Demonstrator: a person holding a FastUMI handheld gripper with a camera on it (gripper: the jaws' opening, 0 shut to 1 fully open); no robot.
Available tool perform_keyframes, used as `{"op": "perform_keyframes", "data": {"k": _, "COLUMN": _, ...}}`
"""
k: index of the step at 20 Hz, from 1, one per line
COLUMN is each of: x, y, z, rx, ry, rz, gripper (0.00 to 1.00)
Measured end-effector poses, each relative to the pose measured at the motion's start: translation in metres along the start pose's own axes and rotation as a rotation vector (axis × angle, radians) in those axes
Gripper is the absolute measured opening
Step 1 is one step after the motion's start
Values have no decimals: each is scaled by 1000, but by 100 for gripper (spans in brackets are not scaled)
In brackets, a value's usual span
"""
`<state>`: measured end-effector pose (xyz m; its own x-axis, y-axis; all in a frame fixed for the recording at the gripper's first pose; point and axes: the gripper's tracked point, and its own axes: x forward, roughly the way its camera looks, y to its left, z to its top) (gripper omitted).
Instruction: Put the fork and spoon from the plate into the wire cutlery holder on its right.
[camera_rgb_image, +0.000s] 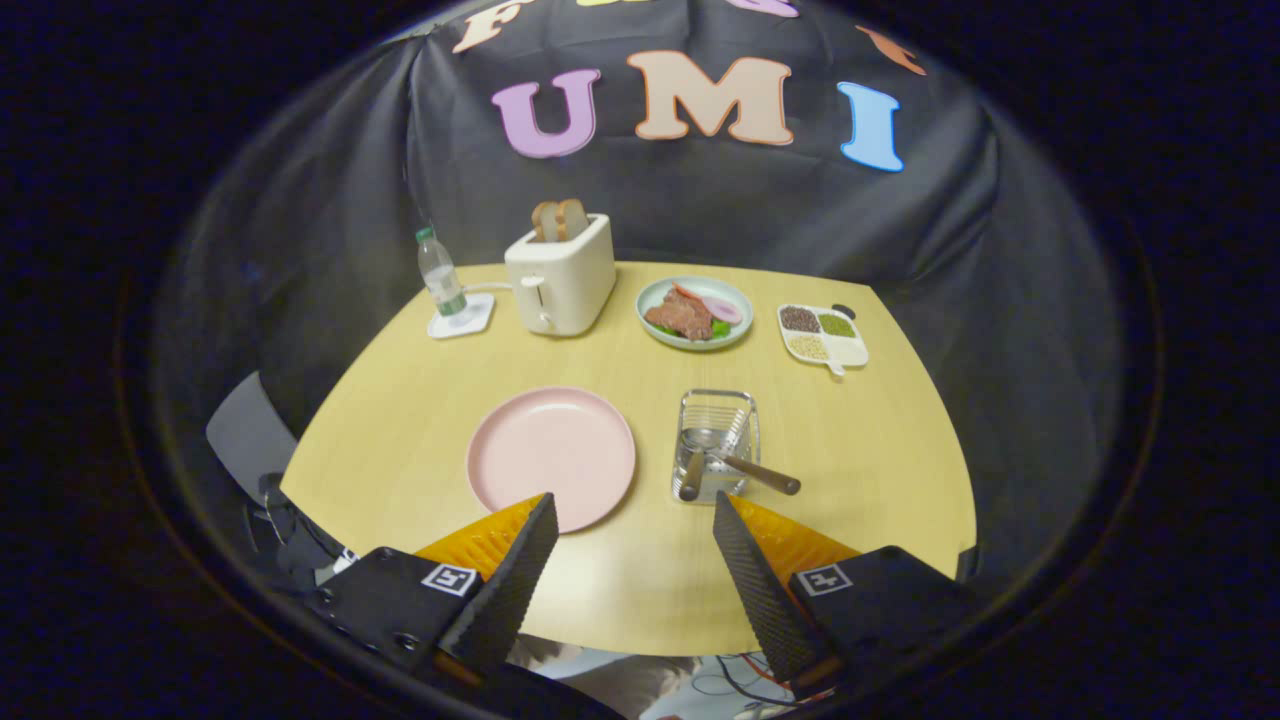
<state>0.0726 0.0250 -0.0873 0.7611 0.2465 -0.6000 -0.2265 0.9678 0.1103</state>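
A bare pink plate (551, 457) lies on the yellow table (630, 570), just ahead of my left finger. To its right stands the wire cutlery holder (714, 443). A spoon (694, 462) and a fork (752, 470), both with brown wooden handles, lie inside it, and the fork's handle sticks out over the right rim. My gripper (634, 514) hangs above the table's near edge, open, with nothing between its fingers. The holder is just ahead of my right finger.
Farther back stand a white toaster (560, 275) with bread slices, a water bottle (440, 277) on a white coaster, a green plate of food (695, 312) and a white divided dish of grains (823, 336). The table ends close below my fingers.
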Motion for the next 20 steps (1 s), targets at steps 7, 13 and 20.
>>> {"op": "perform_keyframes", "data": {"k": 7, "x": -27, "y": 10, "z": 80, "rx": 70, "ry": -340, "rz": 5, "gripper": 98}}
{"op": "perform_keyframes", "data": {"k": 13, "x": -75, "y": -28, "z": 145, "rx": 51, "ry": -618, "rz": -101, "gripper": 98}}
{"op": "perform_keyframes", "data": {"k": 20, "x": -106, "y": -63, "z": 155, "rx": 25, "ry": -725, "rz": -145, "gripper": 98}}
